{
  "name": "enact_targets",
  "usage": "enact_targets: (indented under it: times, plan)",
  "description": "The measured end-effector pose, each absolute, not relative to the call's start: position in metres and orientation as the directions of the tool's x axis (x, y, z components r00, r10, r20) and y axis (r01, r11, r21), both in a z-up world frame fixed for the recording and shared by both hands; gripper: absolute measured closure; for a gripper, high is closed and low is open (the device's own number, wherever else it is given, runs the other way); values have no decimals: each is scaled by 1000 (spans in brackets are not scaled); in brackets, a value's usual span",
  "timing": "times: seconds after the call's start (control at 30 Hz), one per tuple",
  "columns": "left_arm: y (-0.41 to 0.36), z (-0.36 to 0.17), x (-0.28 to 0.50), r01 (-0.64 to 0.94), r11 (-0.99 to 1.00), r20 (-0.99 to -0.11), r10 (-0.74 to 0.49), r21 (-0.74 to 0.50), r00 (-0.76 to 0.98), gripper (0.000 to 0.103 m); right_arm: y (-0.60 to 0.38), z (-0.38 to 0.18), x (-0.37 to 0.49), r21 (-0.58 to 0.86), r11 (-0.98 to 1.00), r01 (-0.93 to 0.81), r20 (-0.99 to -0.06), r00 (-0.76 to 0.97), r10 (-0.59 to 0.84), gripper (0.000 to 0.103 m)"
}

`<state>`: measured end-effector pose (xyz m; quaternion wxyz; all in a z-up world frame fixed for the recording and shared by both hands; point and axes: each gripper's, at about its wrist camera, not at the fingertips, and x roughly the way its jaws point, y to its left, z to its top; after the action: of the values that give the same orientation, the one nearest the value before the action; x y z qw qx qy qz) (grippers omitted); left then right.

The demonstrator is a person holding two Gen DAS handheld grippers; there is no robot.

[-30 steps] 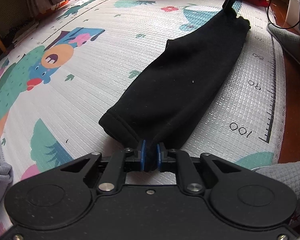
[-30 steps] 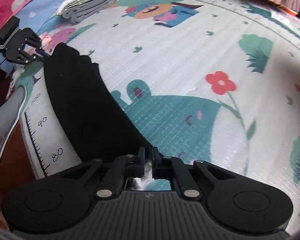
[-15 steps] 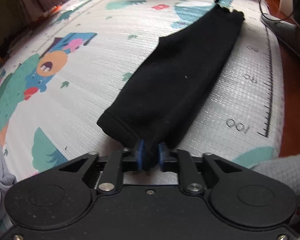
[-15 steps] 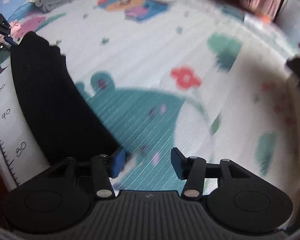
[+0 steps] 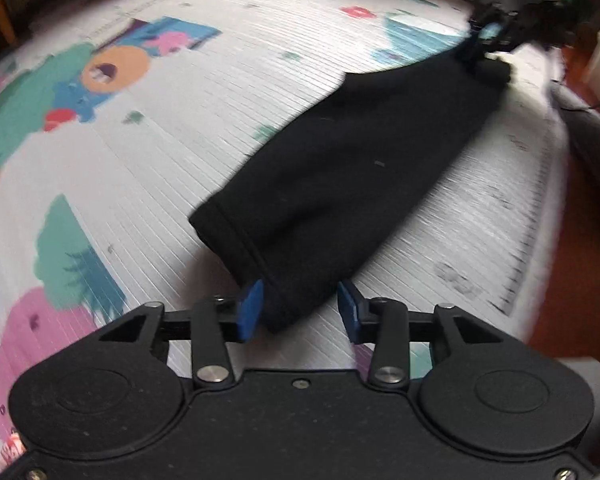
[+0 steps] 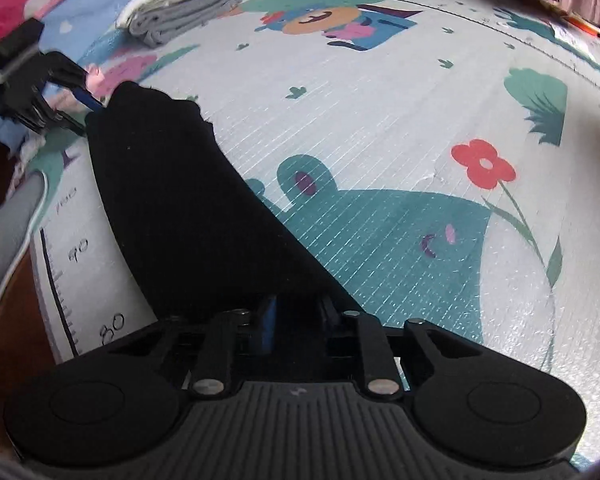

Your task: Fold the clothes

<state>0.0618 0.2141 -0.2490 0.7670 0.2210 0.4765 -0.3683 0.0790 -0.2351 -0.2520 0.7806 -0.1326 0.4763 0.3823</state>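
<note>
Both claws are gaping: left gripper (image 5: pixel 298 312) is straddling one end of the black folded garment (image 5: pixel 348 176) lying on the cartoon play mat (image 5: pixel 160 152), right gripper (image 6: pixel 298 320) straddling the other.

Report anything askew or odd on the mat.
Nothing stands out. The black garment lies flat and straight along the play mat, and the folded grey stack sits tidy at its far side.
</note>
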Motion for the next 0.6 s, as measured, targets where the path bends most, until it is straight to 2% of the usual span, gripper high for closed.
enact_targets:
  times: [0.1, 0.23, 0.3, 0.37, 0.4, 0.47, 0.53, 0.6]
  plan:
    - [221, -232, 60, 811, 583, -909, -312, 45, 275, 60, -237, -252, 79, 171, 677, -716, -842, 251, 478, 78]
    - [225, -220, 82, 688, 725, -797, -421, -10, 433, 62, -236, -253, 77, 182, 672, -718, -837, 246, 489, 78]
    - [213, -230, 88, 672, 741, -761, -436, 0, 481, 62, -235, -253, 76, 186, 669, -720, -834, 244, 495, 78]
    - [200, -249, 91, 687, 725, -768, -414, 46, 488, 62, -234, -254, 75, 190, 665, -722, -832, 242, 500, 76]
    - [196, -261, 84, 719, 686, -770, -397, 112, 499, 62, -234, -254, 75, 192, 664, -723, -830, 240, 503, 70]
    - [188, -284, 68, 772, 582, -768, -365, 254, 527, 60, -233, -255, 74, 197, 660, -725, -828, 238, 508, 69]
    - [190, -280, 69, 750, 624, -776, -356, 218, 521, 60, -233, -255, 73, 202, 661, -723, -827, 236, 511, 71]
    - [182, -265, 59, 747, 603, -759, -337, 280, 557, 60, -231, -247, 70, 173, 663, -729, -820, 266, 507, 68]
